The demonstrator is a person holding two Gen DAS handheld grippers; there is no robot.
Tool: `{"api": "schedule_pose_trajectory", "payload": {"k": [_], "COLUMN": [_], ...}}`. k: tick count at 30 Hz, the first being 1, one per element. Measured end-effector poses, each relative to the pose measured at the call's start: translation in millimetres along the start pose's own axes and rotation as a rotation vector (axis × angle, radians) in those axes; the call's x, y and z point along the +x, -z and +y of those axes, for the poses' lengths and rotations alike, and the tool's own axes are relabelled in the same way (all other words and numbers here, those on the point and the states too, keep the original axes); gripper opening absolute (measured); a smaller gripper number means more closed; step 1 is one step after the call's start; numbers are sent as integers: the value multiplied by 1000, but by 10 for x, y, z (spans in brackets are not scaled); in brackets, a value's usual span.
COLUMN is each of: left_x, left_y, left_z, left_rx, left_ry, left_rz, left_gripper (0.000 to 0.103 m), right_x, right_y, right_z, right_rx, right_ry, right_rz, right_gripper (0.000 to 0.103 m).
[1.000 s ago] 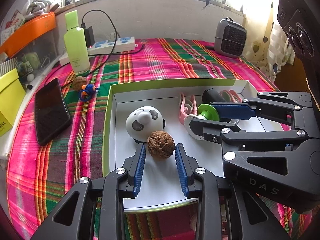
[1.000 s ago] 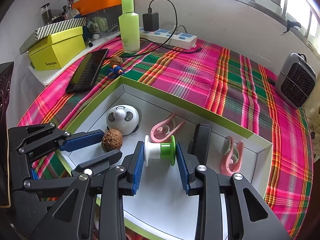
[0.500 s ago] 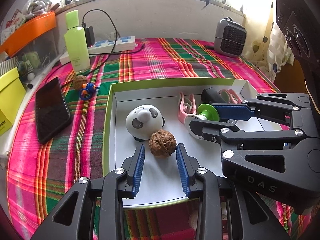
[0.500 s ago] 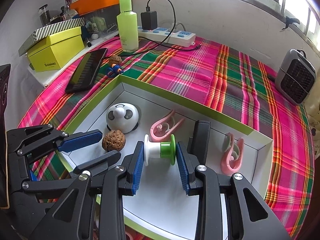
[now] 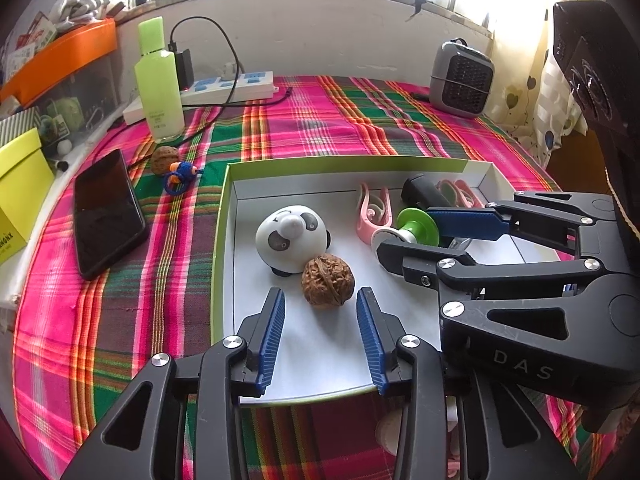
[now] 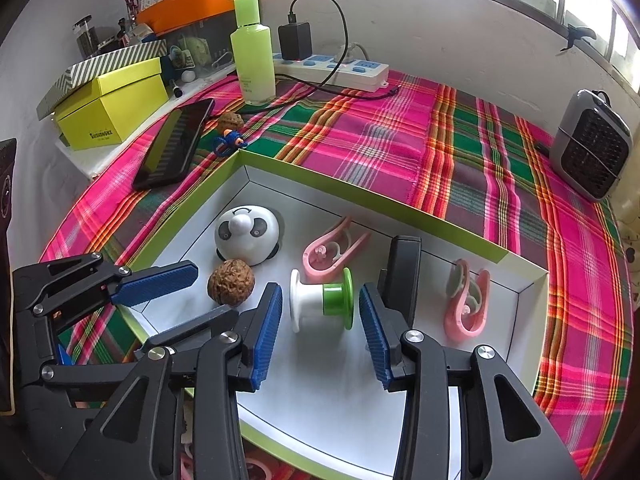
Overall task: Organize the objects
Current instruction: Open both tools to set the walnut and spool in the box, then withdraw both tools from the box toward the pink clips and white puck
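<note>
A white tray with a green rim [image 5: 219, 236] [image 6: 420, 216] lies on the plaid cloth. In it are a walnut [image 5: 327, 280] [image 6: 231, 287], a panda toy [image 5: 291, 238] [image 6: 246, 233], a green and white spool [image 5: 416, 227] [image 6: 322, 300], two pink clips [image 5: 374, 211] [image 6: 467, 300] and a black block [image 6: 403, 270]. My left gripper [image 5: 321, 304] [image 6: 178, 296] is open and empty, just short of the walnut. My right gripper [image 6: 320, 308] [image 5: 420, 236] is open, its jaws either side of the spool without touching it.
Outside the tray on the left lie a second walnut [image 5: 165, 157], a small blue and orange toy [image 5: 179, 174] and a black phone [image 5: 106, 212]. A green bottle [image 5: 158, 80], power strip [image 5: 228, 84] and small heater [image 5: 460, 74] stand at the back. A yellow box [image 6: 112, 106] sits far left.
The left gripper has drawn back from the walnut, which now lies free ahead of its tips. The right gripper has opened and let go of the spool.
</note>
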State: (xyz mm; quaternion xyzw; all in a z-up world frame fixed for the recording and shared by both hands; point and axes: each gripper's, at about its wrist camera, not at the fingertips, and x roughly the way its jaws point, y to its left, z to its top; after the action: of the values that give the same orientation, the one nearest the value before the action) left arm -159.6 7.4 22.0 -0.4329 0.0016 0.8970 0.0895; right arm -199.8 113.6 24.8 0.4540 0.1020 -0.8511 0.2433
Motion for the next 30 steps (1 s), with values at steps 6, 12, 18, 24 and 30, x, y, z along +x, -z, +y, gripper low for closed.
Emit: {"api": "schedule_pose_trajectory", "payload": {"k": [6, 12, 18, 24, 30], "left_x": [-34, -104, -207, -312, -442], "left_y": [-1, 17, 44, 97, 153], "left_z": [17, 39, 32, 16, -28], "left_rx": [-8, -26, -35, -39, -30], "left_ry": [2, 1, 0, 4, 7], "left_rz": [-3, -5, -16, -26, -41], "left_gripper": [38, 40, 40, 40, 40], "right_x": [-39, -126, -254, -434, -600], "right_y": [10, 43, 98, 196, 318], "right_z": [-6, -22, -32, -7, 37], "right_rx": [15, 46, 88, 115, 134], "right_ry": [-1, -2, 12, 26, 28], "right_rz": [-12, -41, -73, -110, -143], "right_gripper": [42, 45, 45, 45, 45]}}
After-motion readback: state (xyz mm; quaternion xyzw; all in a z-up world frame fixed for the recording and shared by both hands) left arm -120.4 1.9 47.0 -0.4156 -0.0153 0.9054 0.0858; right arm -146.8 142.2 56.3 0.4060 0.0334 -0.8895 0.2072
